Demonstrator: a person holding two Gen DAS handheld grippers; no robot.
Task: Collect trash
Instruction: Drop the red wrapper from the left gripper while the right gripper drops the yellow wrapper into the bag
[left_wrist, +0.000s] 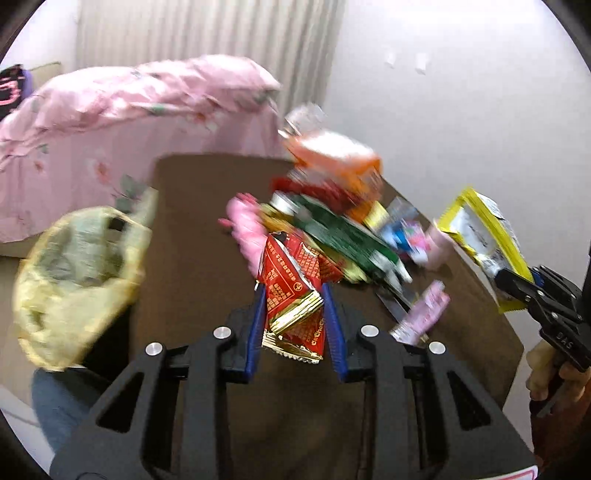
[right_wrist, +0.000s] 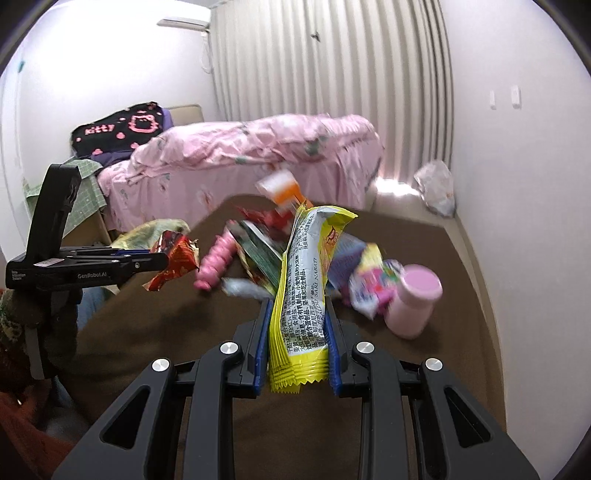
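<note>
My left gripper (left_wrist: 293, 291) is shut on a red and gold snack wrapper (left_wrist: 291, 291), held above the brown table (left_wrist: 192, 229). It also shows in the right wrist view (right_wrist: 162, 264) with the red wrapper (right_wrist: 173, 262). My right gripper (right_wrist: 299, 314) is shut on a yellow and silver wrapper (right_wrist: 306, 288); in the left wrist view it (left_wrist: 517, 284) holds that wrapper (left_wrist: 480, 236) at the right. A pile of wrappers (left_wrist: 332, 221) lies mid-table. A yellowish plastic bag (left_wrist: 74, 280) hangs at the table's left edge.
A pink bottle (right_wrist: 413, 302) stands on the table at right. A pink ribbed toy (right_wrist: 218, 262) lies left of the pile. A bed with a pink quilt (right_wrist: 251, 155) is behind the table. A white bag (right_wrist: 436, 188) lies on the floor by the curtain.
</note>
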